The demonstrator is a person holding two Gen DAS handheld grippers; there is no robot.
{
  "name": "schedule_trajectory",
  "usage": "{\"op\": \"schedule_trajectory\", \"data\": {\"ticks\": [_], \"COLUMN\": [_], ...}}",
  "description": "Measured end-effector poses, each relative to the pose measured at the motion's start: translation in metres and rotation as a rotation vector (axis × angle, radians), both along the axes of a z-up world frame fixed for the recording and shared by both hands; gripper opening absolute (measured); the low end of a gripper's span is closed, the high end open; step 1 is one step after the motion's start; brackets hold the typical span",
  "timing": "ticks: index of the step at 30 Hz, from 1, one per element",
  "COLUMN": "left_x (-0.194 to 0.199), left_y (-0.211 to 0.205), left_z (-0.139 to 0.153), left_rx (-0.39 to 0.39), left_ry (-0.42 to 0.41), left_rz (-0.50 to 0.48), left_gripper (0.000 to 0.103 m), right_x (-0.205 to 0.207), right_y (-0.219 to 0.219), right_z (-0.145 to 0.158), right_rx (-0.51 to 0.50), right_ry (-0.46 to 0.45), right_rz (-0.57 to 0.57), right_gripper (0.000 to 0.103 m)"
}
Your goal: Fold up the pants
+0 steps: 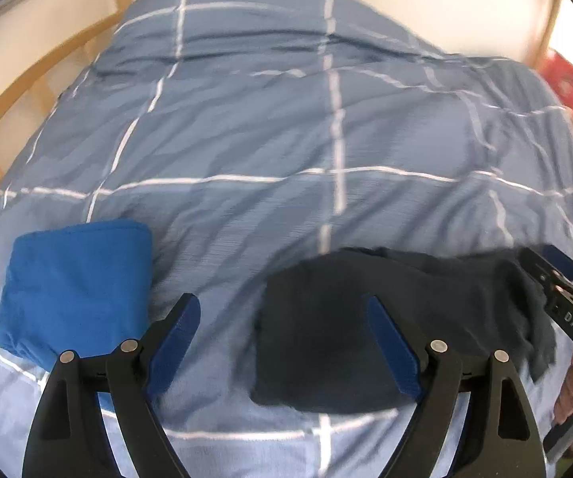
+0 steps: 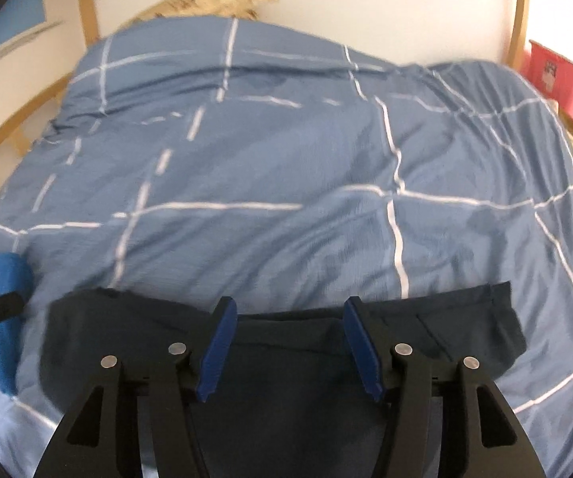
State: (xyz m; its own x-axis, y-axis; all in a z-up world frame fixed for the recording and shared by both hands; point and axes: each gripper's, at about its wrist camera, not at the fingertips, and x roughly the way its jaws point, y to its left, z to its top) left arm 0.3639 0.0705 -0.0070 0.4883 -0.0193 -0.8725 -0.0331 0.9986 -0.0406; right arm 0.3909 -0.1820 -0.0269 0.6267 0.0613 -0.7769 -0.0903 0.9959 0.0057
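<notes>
Left tongs (image 1: 282,342) spread wide; right tongs (image 2: 286,346) spread, both level, empty.

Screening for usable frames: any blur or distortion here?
Left wrist: motion smear on the duvet stripes and the dark pants; fisheye bows the wooden frame. Right wrist: stripes streaked at left, pants soft; even light, no glare.

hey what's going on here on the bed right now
A person with a handheld gripper in each hand is folding dark navy pants on a blue checked duvet. The left gripper and right gripper both hang open over the pants, gripping nothing. A bright blue folded garment lies to the left.
</notes>
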Motion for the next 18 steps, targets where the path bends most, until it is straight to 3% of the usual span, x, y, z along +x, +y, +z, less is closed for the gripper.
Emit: {"op": "schedule_trajectory", "data": {"ticks": [9, 18], "left_x": [-0.072, -0.132], "left_y": [-0.051, -0.123], "left_z": [0.042, 0.036], "left_rx": [-0.069, -0.065], "left_ry": [-0.139, -0.241], "left_rz": [-0.156, -0.287], "left_gripper": [0.086, 0.086], "right_x": [-0.073, -0.137], "right_y": [-0.016, -0.064], "right_z": [0.048, 0.04], "right_rx": [-0.024, -0.1], "right_ry": [-0.085, -0.13], "right_rz": [0.098, 0.155], "right_gripper": [0.056, 0.056]}}
